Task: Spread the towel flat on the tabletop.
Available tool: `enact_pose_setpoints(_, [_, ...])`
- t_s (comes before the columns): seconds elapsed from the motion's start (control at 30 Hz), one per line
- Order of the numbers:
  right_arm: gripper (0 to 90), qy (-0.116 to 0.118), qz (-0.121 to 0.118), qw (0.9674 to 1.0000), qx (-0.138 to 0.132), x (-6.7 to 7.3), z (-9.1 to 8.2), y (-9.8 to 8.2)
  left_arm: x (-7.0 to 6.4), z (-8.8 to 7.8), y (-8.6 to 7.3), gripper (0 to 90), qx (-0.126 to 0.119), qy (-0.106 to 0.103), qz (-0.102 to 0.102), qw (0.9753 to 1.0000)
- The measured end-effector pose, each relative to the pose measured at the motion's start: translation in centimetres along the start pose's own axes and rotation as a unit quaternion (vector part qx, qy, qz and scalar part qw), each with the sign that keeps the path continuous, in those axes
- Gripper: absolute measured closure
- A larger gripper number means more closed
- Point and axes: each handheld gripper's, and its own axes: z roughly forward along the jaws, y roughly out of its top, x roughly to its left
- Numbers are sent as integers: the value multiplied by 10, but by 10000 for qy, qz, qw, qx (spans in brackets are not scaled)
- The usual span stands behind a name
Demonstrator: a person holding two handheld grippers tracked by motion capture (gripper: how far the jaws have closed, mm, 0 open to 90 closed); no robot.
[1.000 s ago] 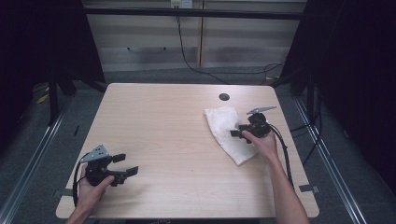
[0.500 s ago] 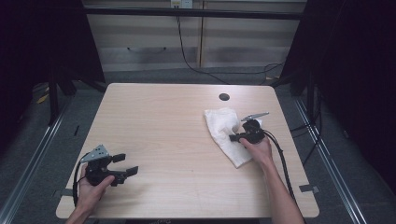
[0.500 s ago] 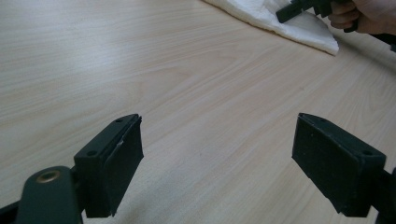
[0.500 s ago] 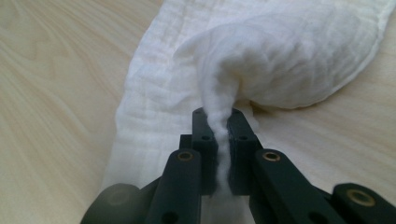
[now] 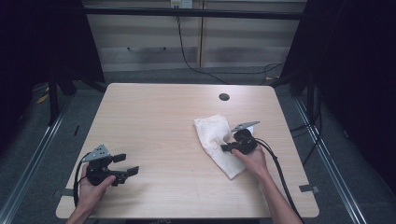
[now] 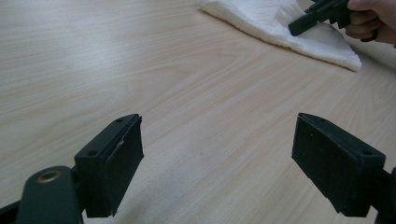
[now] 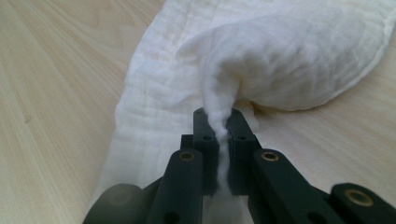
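So my right gripper (image 7: 218, 122) has just been closing and now it's clamped on a pinched-up ridge of the white cloth (image 7: 280, 60); in the right gripper view the fabric is squeezed thin between the two black pads and bulges out into a soft, puffy fold just ahead of the tips. The cloth looks like a quilted or gauzy towel, white with a stitched hem along its curved edge, crumpled rather than flat. Part of it runs back under the gripper and off to its left as a flatter, wrinkled strip lying on the table (image 5: 159, 126). From the high view the white cloth (image 5: 212, 140) sits on the light wood top right at the front of the right gripper (image 5: 227, 147), with one long corner trailing back beside my right hand (image 5: 252, 161). My left gripper (image 5: 130, 164) is well apart from all that, with its jaws spread wide and nothing between them; in the left gripper view there's just bare wood grain between the pads (image 6: 116, 158), and the cloth (image 6: 280, 28) is far ahead and off to the right. No bins or trays anywhere near either tool, just a small dark hole (image 5: 224, 97) in the tabletop, beyond the cloth.
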Motion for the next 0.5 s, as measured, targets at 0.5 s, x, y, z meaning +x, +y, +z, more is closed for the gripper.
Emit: enact_pose_setpoints(0.5, [858, 353, -408, 9985, 56, 48, 6, -9, 1, 1, 0, 164, 35, 26, -10, 10000])
